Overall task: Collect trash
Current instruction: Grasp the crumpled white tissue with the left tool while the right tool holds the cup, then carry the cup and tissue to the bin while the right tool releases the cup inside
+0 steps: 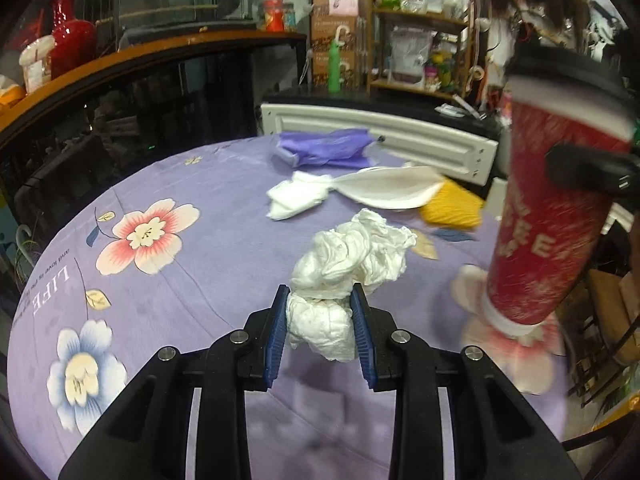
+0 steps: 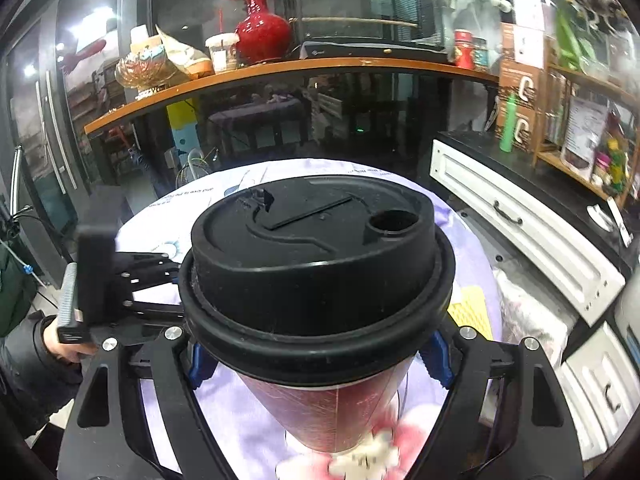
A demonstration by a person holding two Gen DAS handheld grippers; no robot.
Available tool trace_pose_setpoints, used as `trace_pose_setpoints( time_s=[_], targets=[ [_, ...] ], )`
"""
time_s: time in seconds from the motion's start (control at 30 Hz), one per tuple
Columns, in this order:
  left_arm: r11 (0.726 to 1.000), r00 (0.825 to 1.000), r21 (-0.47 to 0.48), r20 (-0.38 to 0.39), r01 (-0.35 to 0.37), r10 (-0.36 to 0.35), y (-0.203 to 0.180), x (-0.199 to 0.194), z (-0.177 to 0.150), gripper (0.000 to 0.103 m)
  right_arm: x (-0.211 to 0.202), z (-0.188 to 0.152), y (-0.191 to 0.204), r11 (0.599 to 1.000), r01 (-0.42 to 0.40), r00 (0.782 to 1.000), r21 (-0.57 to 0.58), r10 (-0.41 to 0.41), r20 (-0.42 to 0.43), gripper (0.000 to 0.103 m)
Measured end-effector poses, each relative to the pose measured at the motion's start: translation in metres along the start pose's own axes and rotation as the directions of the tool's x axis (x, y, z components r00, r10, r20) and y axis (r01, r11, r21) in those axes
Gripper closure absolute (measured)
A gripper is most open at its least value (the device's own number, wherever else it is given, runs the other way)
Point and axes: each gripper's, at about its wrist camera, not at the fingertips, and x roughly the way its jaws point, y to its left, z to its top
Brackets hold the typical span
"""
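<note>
My left gripper [image 1: 320,322] is shut on a crumpled white tissue [image 1: 348,264] and holds it just above the purple flowered tablecloth [image 1: 160,184]. My right gripper [image 2: 320,354] is shut on a red paper cup [image 2: 328,412] with a black lid [image 2: 316,264], held tilted above the table. The cup also shows in the left wrist view [image 1: 548,216], lifted at the right with the right gripper's finger across it. Further back on the table lie another white tissue [image 1: 296,200], a bent white paper plate [image 1: 392,188], a yellow piece [image 1: 452,208] and a purple wrapper [image 1: 328,148].
A white cabinet [image 1: 384,136] stands behind the table, with shelves of goods [image 1: 416,48] beyond it. A long wooden counter [image 2: 280,70] with a red vase [image 2: 262,24] runs along the back. The left gripper [image 2: 132,280] and the person's hand show at the left.
</note>
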Motion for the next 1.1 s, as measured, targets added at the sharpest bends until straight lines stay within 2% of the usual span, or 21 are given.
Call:
trace_pose_setpoints(
  time_s=[0.17,0.4,0.57,0.8,0.97,1.1],
  targets=[
    [0.998,0.998,0.001,0.028,0.055,-0.055,-0.04,-0.023,-0.013,0.072,-0.039,-0.039,-0.018,0.998,0.047,0.999,0.05,-0.048,0.021,0.024],
    [0.99,0.989,0.034,0.048,0.135,-0.137,-0.096,-0.035,-0.018,0.072,-0.093,-0.087,-0.057,0.984,0.121,0.992,0.134,-0.126,0.027,0.024],
    [0.981,0.98,0.06,0.072,0.183,-0.187,-0.135,-0.04,-0.016,0.072,-0.113,-0.128,-0.091,0.958,0.201,0.98,0.203,-0.2,-0.026,0.024],
    [0.953,0.953,0.087,0.059,0.29,-0.296,-0.197,-0.034,-0.016,0.072,-0.087,-0.192,-0.128,0.92,0.294,0.954,0.261,-0.263,-0.147,0.024],
    [0.942,0.946,0.106,0.025,0.318,-0.323,-0.228,-0.025,-0.026,0.072,-0.053,-0.235,-0.148,0.898,0.335,0.933,0.284,-0.275,-0.232,0.024],
    [0.939,0.943,0.094,-0.008,0.331,-0.332,-0.238,-0.013,-0.033,0.072,-0.026,-0.26,-0.16,0.885,0.357,0.917,0.3,-0.27,-0.293,0.024]
  ],
)
